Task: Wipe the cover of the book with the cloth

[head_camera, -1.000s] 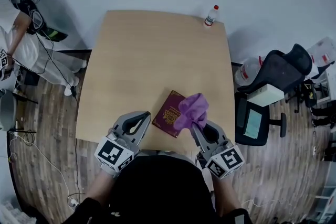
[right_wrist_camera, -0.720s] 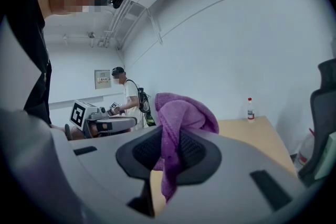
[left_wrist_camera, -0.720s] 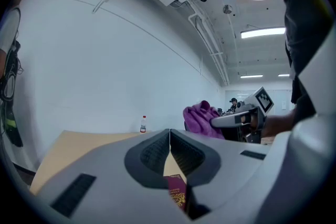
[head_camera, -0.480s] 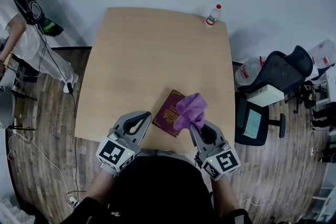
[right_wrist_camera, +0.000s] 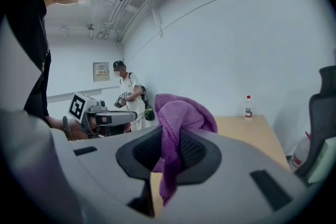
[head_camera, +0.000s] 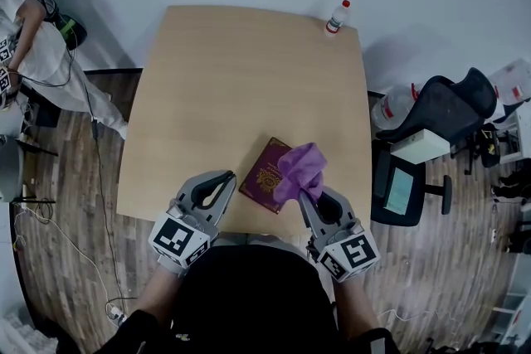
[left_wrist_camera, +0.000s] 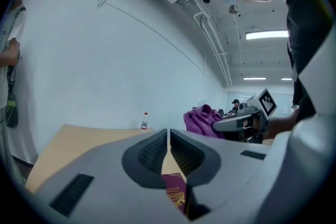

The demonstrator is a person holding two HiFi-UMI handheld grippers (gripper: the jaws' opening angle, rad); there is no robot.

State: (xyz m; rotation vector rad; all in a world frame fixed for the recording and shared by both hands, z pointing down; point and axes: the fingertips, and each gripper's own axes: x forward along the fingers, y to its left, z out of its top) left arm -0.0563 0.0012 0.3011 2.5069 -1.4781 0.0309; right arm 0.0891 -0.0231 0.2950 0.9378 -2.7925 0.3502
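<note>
Firmly on cloth (right_wrist_camera: 184,110), right gripper (right_wrist_camera: 169,153).

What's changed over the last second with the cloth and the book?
Almost nothing. The bystander at the picture's left edge has shifted a little. The right gripper stays shut on the purple cloth over the book; the left gripper stays shut, empty.
</note>
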